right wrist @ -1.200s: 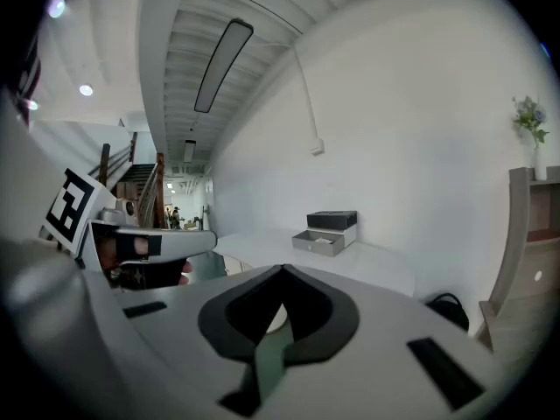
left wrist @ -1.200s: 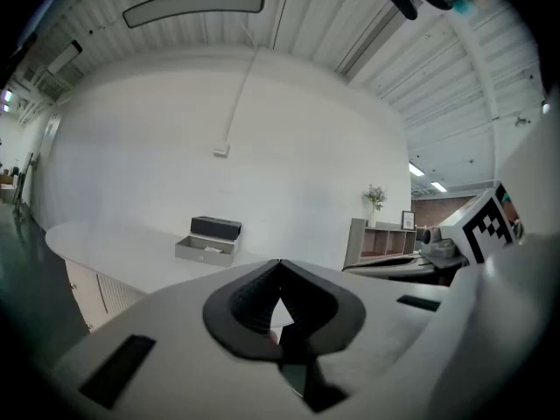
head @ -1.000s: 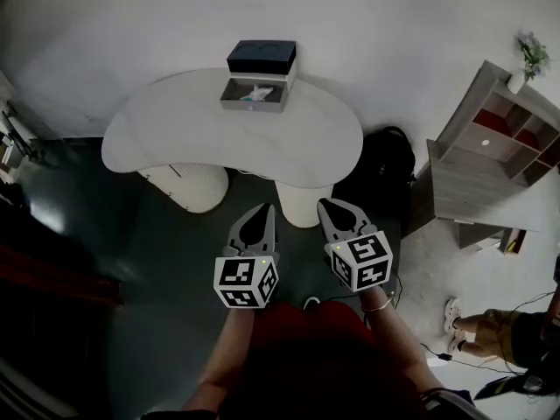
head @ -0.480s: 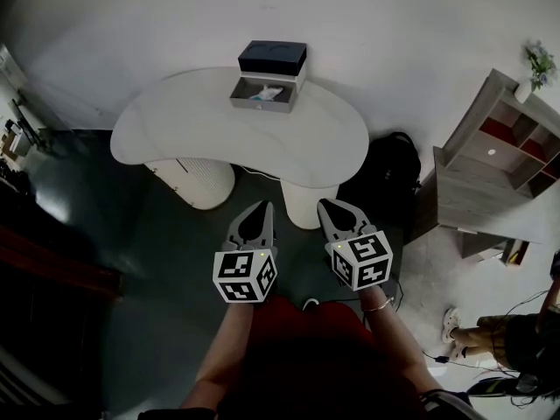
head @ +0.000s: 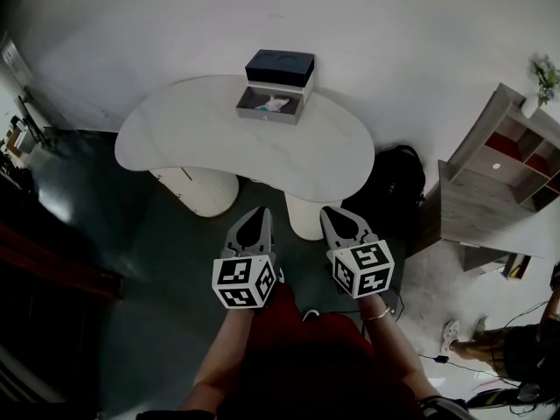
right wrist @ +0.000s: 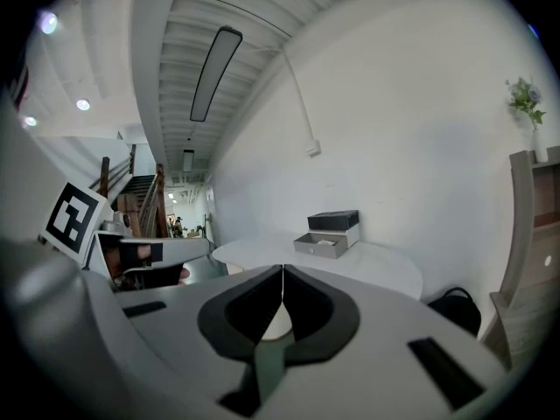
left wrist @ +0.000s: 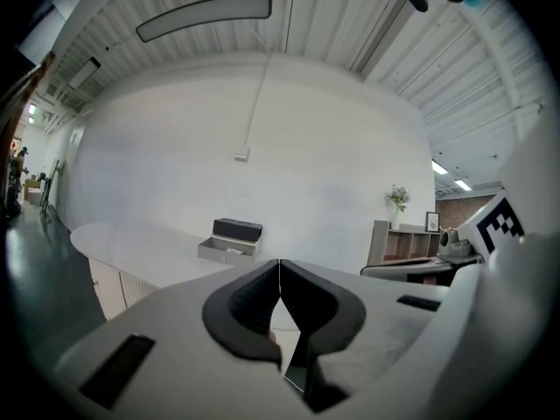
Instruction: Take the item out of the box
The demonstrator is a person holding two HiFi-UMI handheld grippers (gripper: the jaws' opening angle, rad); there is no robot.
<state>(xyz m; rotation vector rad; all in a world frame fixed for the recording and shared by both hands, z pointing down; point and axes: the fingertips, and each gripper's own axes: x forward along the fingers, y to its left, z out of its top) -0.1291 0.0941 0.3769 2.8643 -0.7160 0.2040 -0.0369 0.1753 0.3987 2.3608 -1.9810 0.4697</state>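
Barely anything changes, your view just drifts a bit. Left claw [head: 261,212] and right claw [head: 332,213] stay pinched shut and empty, well short of the table [head: 210,147]. The item [head: 276,103] sits in the open box [head: 265,115] there, so you've yet to reach in.

Count:
- 1 white kidney-shaped table [head: 210,143] on 2 white rounded pedestals [head: 197,189]
- 1 open grey rectangular box [head: 267,115], 1 dark navy lid [head: 280,66], 1 pale item [head: 276,103] inside
- 2 grey two-jaw grippers: left gripper [head: 260,214], right gripper [head: 332,214]
- 1 black bag [head: 398,175] on the floor
- 1 grey wooden shelf unit [head: 490,182], 1 small potted plant [head: 544,77]
- 1 long ceiling lamp [left wrist: 203,17]
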